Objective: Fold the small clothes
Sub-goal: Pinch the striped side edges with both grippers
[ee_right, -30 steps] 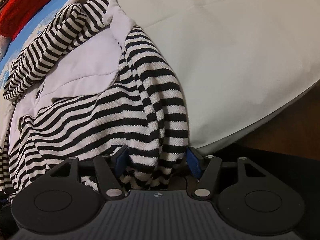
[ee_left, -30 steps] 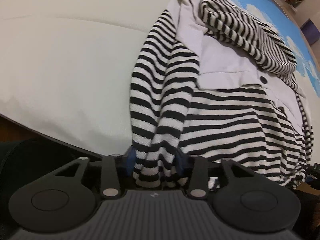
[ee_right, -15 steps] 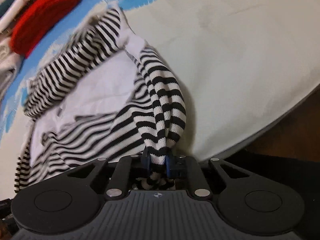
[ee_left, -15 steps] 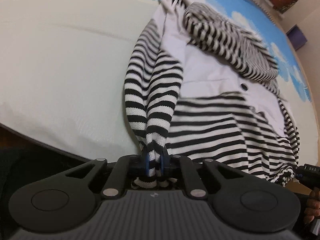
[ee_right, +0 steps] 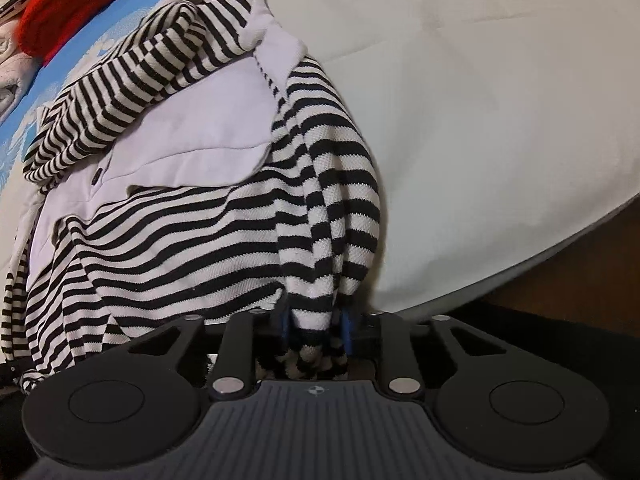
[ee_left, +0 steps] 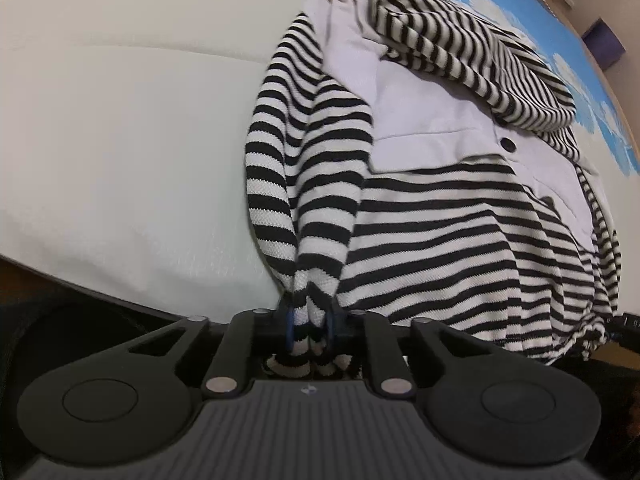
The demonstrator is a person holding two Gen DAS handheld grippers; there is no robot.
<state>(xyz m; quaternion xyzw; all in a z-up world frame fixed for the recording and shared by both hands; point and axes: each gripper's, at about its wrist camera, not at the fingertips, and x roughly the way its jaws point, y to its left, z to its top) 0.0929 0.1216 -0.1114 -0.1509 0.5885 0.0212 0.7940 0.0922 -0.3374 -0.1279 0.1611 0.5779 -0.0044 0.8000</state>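
No brand, label or readable writing shows on anything in either view; each tool's grey housing carries only a small round emblem.

The striped garment, black and white with a plain white panel and a dark button, lies on the cream sheet close to the near edge of the bed. Its hem reaches that edge, and a bunched striped fold hangs into each tool. The left tool is clamped on the fold at the garment's left hem corner, its blue pads pressed against the cloth from both sides. The right tool grips the matching fold at the right hem corner in the same way.

To the left of the garment in the left wrist view, and to its right in the right wrist view, the cream sheet lies bare and wide. Beyond the garment the bedding turns to a blue and white print. A red knitted item lies on that print at the far left of the right wrist view, well apart from the garment. The bed's near edge curves away with dark floor below.
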